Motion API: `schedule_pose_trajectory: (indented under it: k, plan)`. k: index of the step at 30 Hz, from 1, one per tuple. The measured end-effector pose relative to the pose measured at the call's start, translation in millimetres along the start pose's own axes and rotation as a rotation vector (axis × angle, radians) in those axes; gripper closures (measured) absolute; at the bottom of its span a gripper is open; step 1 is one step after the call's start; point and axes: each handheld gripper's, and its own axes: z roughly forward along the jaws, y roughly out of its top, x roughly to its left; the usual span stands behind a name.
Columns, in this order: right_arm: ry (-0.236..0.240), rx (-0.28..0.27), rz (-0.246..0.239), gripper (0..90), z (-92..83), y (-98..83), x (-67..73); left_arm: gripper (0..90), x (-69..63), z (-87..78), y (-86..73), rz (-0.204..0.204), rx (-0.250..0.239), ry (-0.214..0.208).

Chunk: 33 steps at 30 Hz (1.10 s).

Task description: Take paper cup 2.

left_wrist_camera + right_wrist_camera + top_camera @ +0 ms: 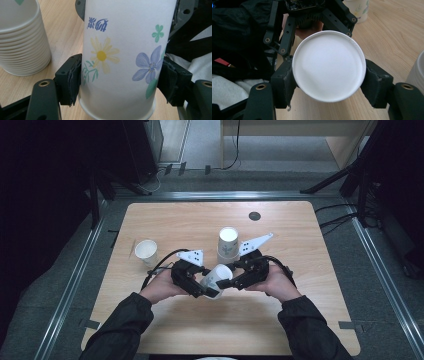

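**A recording lab, not a home**

A lone wooden counter point(200, 220) stands on grey carpet point(280, 180) inside a metal floor rail point(75, 280) that frames it. Black stand legs point(335, 177) reach in from the dark edges, cables point(335, 217) trail across the floor, and pale furniture point(300, 132) sits behind. It looks like a staged test space.

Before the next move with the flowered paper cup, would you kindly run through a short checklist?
1. Left tongs shut on the flowered paper cup: ok.
2. Right tongs clamp the cup's base end: ok.
3. Cup wall undented at the pads: ok.
4. Cup stack upright, apart from the held cup: ok.
5. Single cup standing well to the left: ok.
6. Held piece is one cup, not several nested: cannot tell.
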Motion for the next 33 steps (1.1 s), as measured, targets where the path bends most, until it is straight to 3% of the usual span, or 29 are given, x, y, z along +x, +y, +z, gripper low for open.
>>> schedule_pose_trajectory:
  k: [3, 10, 14, 20, 22, 23, 27, 33]
  plan:
    - [-0.012, -0.004, -0.010, 28.7, 0.5, 0.1, 0.2, 27.9, 0.1, -0.8, -0.3, -0.001, -0.005, -0.002]
    - [-0.020, -0.018, -0.020, 26.8, -7.1, -1.7, 0.2, 27.8, 5.0, -10.6, -2.6, -0.029, -0.024, -0.006]
    - [-0.047, -0.004, -0.038, 27.0, -6.1, -5.1, -0.7, 27.9, 8.4, -15.8, -3.3, -0.049, -0.039, -0.002]
    - [-0.091, 0.032, -0.070, 27.5, -1.8, -11.7, -0.7, 27.8, 8.6, -24.8, 2.0, -0.038, 0.014, 0.029]
    - [-0.093, 0.036, -0.075, 28.3, -1.5, -13.5, -0.3, 27.5, 9.6, -26.1, 2.3, -0.053, 0.037, 0.013]
    - [-0.095, 0.043, -0.079, 28.5, -1.0, -13.9, -0.2, 27.5, 9.3, -26.5, 2.6, -0.051, 0.053, 0.033]
    - [-0.102, 0.057, -0.096, 28.7, 1.4, -15.2, -1.8, 27.5, 8.5, -31.3, 5.8, -0.063, 0.093, 0.042]
    - [-0.117, 0.036, -0.106, 28.2, -0.5, -15.1, 0.4, 27.6, 6.9, -39.6, 16.1, -0.024, 0.175, 0.065]
